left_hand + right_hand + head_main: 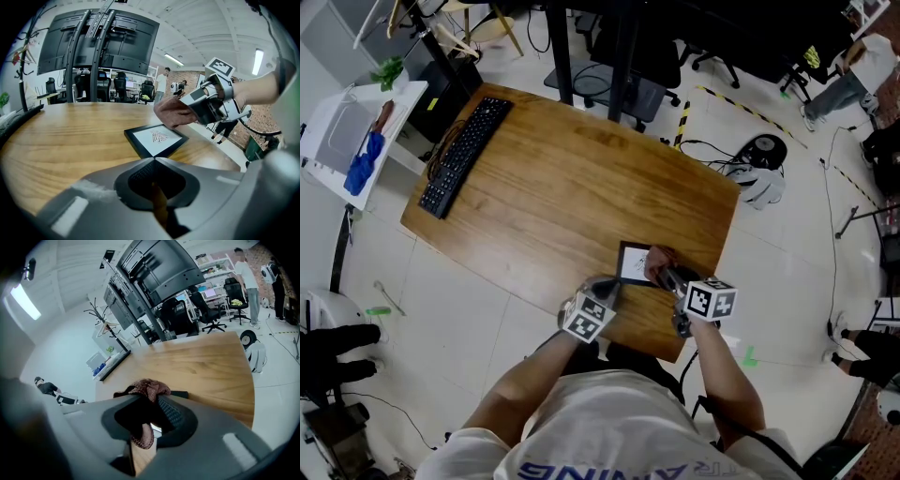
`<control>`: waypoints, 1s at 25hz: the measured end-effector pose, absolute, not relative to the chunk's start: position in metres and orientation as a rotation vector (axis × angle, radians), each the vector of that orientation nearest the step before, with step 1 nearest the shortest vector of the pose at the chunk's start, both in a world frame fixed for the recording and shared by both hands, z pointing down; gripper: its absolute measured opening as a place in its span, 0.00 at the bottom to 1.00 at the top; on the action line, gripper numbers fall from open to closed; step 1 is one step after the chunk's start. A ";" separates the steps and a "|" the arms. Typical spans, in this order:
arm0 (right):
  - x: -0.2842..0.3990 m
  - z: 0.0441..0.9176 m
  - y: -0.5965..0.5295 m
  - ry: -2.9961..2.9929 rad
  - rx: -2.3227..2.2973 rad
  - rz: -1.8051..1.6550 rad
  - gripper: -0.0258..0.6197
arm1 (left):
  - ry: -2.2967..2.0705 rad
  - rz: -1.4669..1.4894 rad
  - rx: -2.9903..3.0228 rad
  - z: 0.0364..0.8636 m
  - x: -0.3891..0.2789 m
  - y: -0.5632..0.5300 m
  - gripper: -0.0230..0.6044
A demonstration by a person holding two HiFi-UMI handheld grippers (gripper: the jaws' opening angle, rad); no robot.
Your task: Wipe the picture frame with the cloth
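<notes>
- As it ran slantwise across the middle of the head view, the wooden table [562, 187] took up the most room of anything.
- A black keyboard [467, 155] lay along the table's upper-left edge, well apart from the work.
- The right gripper [149, 404] sat at lower centre-right of the head view, its jaws clamped on the cloth and reaching over the picture frame's right side.
- The left gripper [154, 197] sat just lower left of the frame, near but apart from it, jaws drawn together on nothing.
- The picture frame [635, 263], black-edged with a white sheet and small drawing, lay flat near the table's front edge.
- The cloth [144, 389], reddish-brown and bunched, stuck out past the right jaws at the frame's far right edge.
</notes>
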State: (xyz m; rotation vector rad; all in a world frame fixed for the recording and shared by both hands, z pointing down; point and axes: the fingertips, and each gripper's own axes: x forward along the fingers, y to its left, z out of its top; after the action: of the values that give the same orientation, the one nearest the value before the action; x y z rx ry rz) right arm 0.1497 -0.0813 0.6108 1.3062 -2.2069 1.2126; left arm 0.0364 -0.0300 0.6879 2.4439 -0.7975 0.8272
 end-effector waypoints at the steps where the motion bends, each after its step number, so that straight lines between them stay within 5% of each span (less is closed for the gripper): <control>1: 0.142 0.610 -0.082 -2.218 1.287 1.209 0.17 | -0.798 0.827 2.444 0.688 0.037 -0.030 0.04; 11: 0.083 0.627 -0.084 -2.224 1.141 1.220 0.17 | -0.799 0.827 2.441 0.688 0.036 -0.030 0.04; 25: 0.086 0.651 -0.075 -2.157 1.132 1.234 0.17 | -0.796 0.822 2.448 0.689 0.035 -0.030 0.04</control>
State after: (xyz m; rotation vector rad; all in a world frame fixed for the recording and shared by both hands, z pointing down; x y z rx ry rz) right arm 0.0859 -0.0755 0.6509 1.1315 -2.1569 1.2339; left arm 0.0351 -0.0296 0.6889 2.4484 -0.7962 0.8225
